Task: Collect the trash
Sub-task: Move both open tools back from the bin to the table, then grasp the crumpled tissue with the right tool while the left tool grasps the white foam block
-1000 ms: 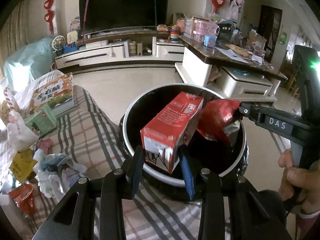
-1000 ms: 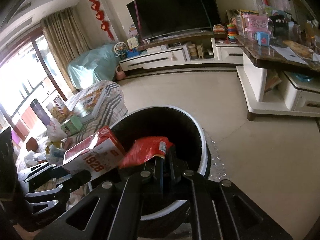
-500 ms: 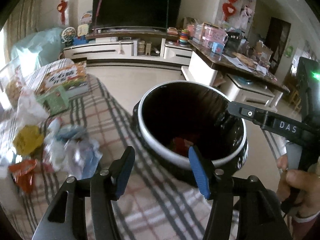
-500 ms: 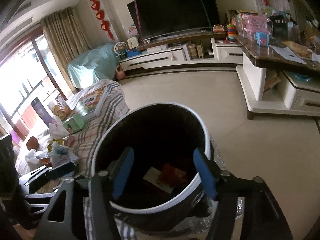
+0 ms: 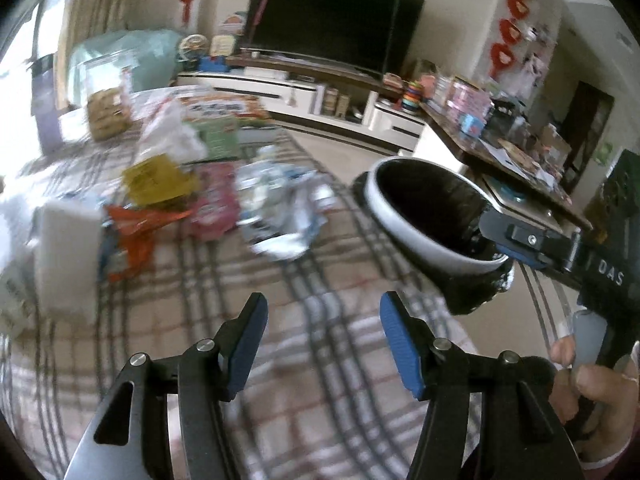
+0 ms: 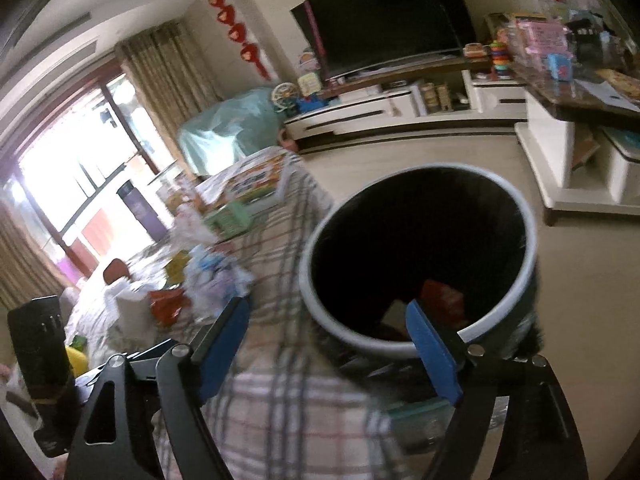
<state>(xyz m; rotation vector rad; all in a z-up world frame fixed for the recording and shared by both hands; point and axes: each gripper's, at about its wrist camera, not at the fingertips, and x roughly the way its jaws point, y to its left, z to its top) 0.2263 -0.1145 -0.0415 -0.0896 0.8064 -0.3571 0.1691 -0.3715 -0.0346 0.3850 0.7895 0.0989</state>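
Both grippers are being carried empty — left gripper and right gripper, jaws just opened apart — toward the wrappers beside the bin; another pickup is judged next.

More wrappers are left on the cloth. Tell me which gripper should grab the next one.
Left, probably. The left gripper, jaws open and empty, faces the wrappers on the cloth. The right gripper, also open, sits by the bin.

Woven plaid cloth lower centre, crinkly shiny wrappers upper left, glossy black liner in the smooth white-rimmed bin.
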